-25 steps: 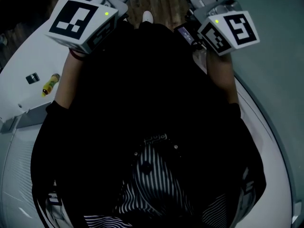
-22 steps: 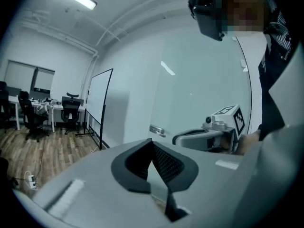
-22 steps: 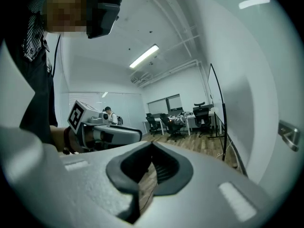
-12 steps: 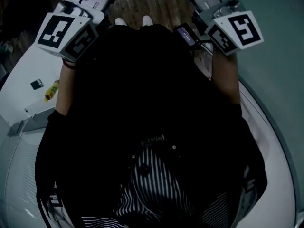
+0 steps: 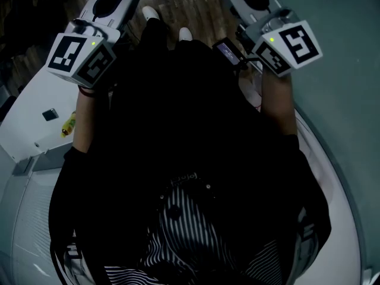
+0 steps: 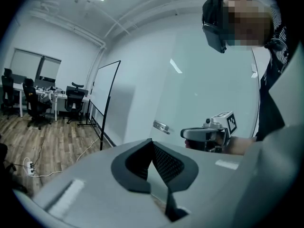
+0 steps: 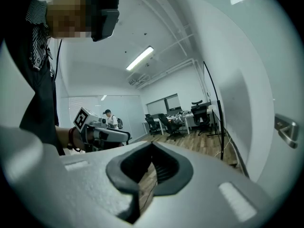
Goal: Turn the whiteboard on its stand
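1. While both grippers are held up empty in front of the person, turning looks not yet begun; I'd call this the approach step.
2. Whiteboard [image 6: 105, 103] stands upright on its stand by the wall, across the wood floor and well apart from both grippers.
3. Next move probably calls for walking over, opening the jaws, and gripping the board's frame to swing it.
4. Left gripper [image 6: 153, 148]: fingers pressed together, nothing between, touching nothing.
5. Right gripper [image 7: 152, 151]: fingers pressed together too, holding nothing.
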Available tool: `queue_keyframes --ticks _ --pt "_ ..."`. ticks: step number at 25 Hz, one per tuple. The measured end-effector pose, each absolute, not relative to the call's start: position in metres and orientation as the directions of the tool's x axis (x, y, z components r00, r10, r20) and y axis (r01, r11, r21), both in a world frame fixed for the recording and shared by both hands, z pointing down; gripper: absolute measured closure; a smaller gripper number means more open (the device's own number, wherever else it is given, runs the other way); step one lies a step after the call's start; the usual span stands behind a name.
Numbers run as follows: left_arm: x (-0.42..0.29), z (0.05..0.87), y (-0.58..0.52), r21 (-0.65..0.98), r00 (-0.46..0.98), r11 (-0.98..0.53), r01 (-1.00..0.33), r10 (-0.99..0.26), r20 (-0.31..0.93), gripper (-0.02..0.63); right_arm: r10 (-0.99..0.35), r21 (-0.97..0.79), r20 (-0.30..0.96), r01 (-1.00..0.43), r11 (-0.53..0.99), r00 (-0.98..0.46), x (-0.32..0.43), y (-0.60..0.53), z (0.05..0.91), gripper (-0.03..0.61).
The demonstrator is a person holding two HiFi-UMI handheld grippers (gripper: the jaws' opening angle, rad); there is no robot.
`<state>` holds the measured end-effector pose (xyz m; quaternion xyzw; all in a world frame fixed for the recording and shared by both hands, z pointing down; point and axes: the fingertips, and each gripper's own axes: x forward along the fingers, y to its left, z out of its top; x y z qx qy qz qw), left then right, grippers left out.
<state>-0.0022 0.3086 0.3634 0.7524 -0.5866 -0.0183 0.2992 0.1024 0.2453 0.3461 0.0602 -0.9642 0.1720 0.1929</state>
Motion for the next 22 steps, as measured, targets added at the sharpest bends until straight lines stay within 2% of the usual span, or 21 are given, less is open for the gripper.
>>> queue_keyframes --ticks 8,22 --pt "-0.003 0.350 0.295 0.434 0.303 -0.160 -0.887 -0.909 0.285 0.615 -0.045 -0.297 0.390 -0.172 0.939 -0.920 0.098 0.243 0.343 0.577" --pt "0.008 0.299 0.260 0.241 0.362 -0.300 -0.923 -0.891 0.274 0.615 -0.051 -0.250 0.357 -0.148 0.957 -0.933 0.063 0.242 0.297 0.577"
